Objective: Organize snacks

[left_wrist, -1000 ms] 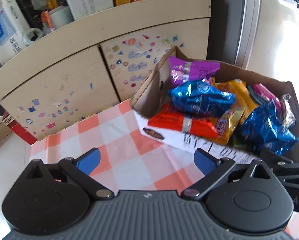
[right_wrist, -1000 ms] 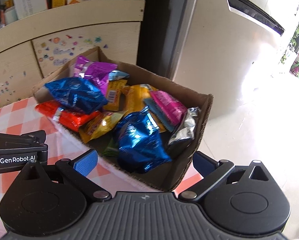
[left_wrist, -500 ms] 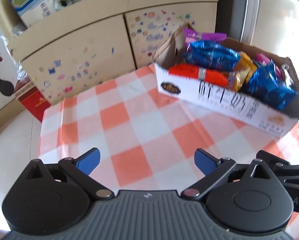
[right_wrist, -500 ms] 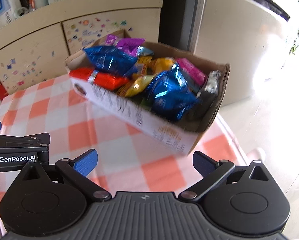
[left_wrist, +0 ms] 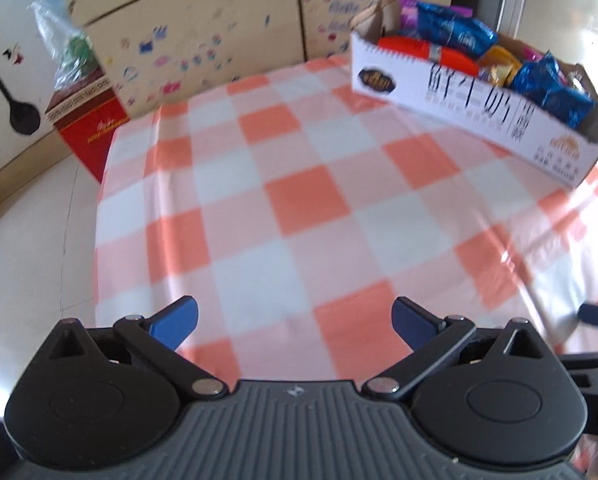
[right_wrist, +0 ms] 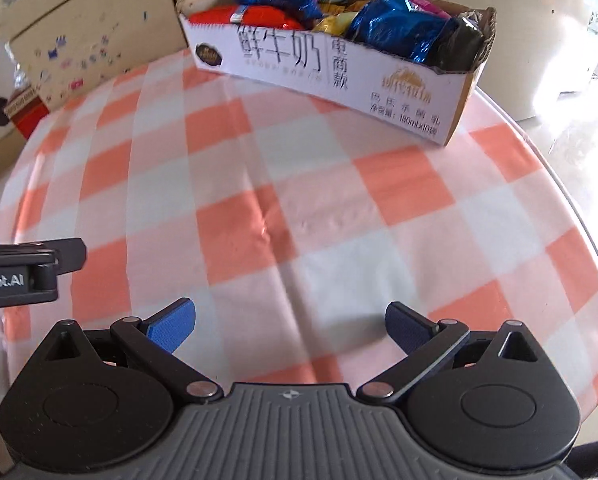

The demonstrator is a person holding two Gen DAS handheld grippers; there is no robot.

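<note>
From my left wrist camera, my left gripper (left_wrist: 295, 322) stands spread wide and empty, its blue textured pads over the glossy orange-and-white checked tablecloth (left_wrist: 299, 200). Far ahead to the right sits the white printed cardboard milk carton box (left_wrist: 471, 108), packed with crinkly foil snack packets (left_wrist: 455, 34).

From my right wrist camera, my right gripper (right_wrist: 291, 326) is likewise released, holding nothing. The box (right_wrist: 323, 64) lies well ahead, its blue foil packets (right_wrist: 395, 28) heaped inside.

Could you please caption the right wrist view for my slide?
Open right gripper above checked tablecloth, facing snack-filled milk carton box.
</note>
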